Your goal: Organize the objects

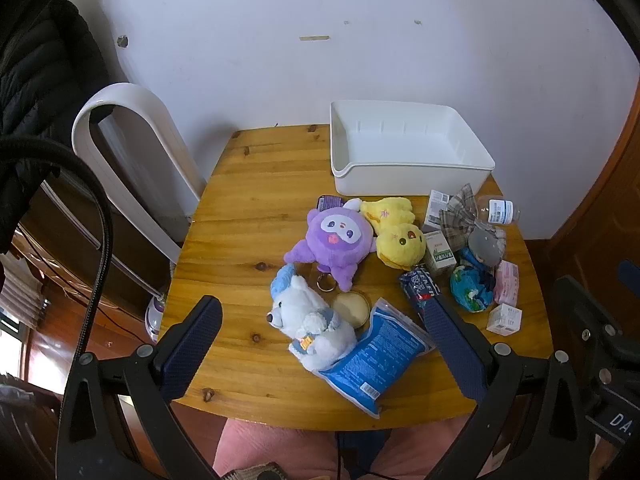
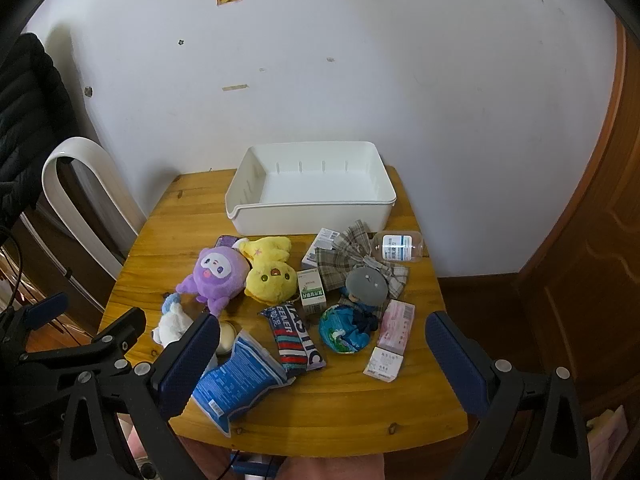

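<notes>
— Your left gripper [image 1: 322, 344] and right gripper [image 2: 324, 354] hang wide apart above the tabletop [image 2: 352, 404], both empty.

— And the things?

— You've a white bin [image 2: 312, 208] at the far edge; purple plush [image 2: 218, 272], yellow plush [image 2: 272, 276] and blue pouch [image 2: 236, 380] lie nearer you.

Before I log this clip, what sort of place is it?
Most likely a room in a home: a small wooden table against a scuffed white wall, a dark padded jacket hanging at left, a wooden door at right. Plush toys and medicine boxes fit household clutter.
</notes>
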The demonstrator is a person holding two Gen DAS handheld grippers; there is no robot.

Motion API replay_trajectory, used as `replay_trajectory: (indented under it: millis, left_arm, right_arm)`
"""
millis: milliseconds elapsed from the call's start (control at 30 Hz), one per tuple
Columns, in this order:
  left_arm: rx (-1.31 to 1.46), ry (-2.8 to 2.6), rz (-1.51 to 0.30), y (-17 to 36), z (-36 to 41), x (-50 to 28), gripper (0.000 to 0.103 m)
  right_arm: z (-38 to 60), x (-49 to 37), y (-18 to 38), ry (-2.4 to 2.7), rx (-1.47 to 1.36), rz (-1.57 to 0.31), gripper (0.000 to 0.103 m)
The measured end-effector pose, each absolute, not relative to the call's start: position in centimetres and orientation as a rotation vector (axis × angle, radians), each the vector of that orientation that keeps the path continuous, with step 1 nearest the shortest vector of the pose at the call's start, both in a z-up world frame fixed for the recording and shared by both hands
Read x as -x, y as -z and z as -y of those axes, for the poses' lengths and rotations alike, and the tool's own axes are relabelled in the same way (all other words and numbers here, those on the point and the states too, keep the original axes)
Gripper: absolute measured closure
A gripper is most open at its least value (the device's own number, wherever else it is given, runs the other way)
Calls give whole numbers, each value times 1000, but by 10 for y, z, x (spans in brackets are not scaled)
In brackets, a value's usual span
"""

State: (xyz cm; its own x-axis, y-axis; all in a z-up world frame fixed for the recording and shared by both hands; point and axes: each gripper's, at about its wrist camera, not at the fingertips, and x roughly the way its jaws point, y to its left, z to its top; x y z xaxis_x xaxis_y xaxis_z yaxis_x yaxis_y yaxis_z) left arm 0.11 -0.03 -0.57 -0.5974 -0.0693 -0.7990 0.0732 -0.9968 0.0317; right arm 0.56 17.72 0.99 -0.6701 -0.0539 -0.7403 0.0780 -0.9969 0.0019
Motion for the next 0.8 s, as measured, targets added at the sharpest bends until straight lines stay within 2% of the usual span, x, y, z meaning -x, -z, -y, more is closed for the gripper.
replay_trajectory:
  millis: [800]
  left_arm:
    - [-1372,2721,-13,11,-2,-5,2]
  right_arm:
    - [-179,-7,-10,2807,-1249,-45,0]
